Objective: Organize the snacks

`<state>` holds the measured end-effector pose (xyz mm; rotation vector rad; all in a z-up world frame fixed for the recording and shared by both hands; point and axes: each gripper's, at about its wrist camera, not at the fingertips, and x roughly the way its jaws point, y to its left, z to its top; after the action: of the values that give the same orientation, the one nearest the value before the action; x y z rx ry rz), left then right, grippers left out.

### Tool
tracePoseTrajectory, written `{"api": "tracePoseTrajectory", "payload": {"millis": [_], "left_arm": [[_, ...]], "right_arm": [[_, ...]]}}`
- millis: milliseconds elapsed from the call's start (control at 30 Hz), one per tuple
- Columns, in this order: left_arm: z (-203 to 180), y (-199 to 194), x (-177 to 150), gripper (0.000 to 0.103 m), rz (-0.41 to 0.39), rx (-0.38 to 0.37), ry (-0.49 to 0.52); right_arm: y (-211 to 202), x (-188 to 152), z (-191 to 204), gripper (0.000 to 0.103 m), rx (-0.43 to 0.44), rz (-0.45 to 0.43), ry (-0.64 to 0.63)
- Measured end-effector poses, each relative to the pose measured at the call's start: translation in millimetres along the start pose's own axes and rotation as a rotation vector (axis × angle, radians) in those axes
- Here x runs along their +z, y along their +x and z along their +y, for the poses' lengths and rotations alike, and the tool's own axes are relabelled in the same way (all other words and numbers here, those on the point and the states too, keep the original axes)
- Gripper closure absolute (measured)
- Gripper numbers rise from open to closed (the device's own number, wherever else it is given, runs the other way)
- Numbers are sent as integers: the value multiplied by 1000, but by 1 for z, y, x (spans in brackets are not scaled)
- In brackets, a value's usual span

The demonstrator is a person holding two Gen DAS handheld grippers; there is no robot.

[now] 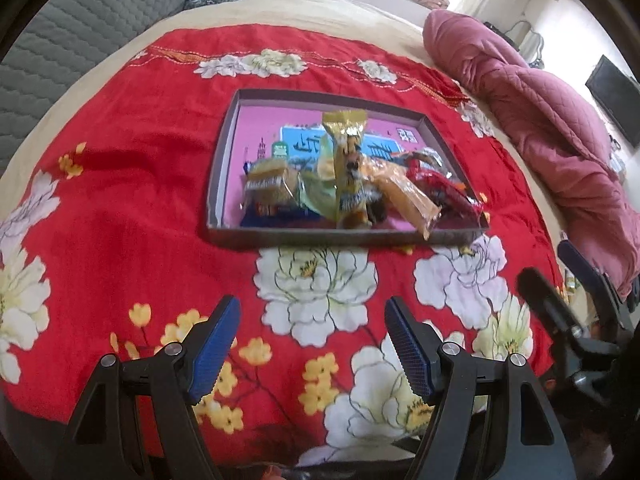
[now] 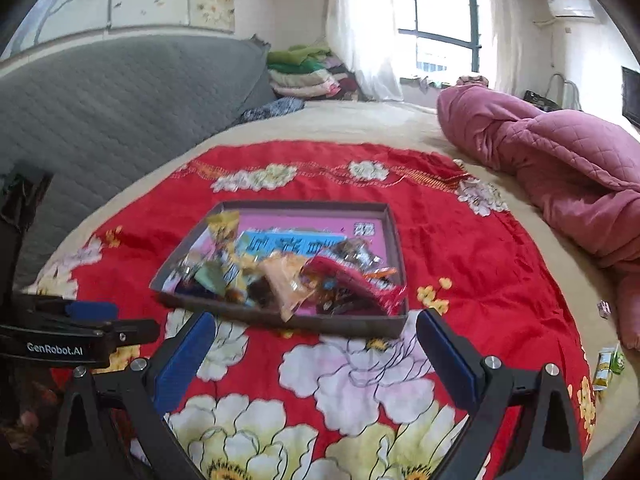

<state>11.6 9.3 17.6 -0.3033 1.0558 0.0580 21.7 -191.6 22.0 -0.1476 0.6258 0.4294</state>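
Snacks (image 1: 352, 184) lie heaped in a shallow box (image 1: 218, 184) on the red flowered cloth (image 1: 132, 152), crowded toward its near wall; one orange packet (image 1: 408, 200) reaches that wall. We see the left gripper (image 1: 312, 344) released, jaws spread wide and holding nothing, above the cloth short of the box. The right gripper (image 2: 316, 344) is likewise released and unloaded, near the box's front wall. Two small packets (image 2: 608, 364) lie apart at the cloth's right edge.
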Motion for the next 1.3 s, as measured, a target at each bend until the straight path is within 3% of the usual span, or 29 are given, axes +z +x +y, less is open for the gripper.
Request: {"api": "tracePoseTrajectory", "payload": {"millis": [467,1300], "left_arm": [[-7,-5,-16,27,36,44,2],[-11,-1,-20,27,63,55,17]], "right_arm": [[-6,-8,-3,2,-31,29,30],[-3,-20,-6,2,-53,80,48]]}}
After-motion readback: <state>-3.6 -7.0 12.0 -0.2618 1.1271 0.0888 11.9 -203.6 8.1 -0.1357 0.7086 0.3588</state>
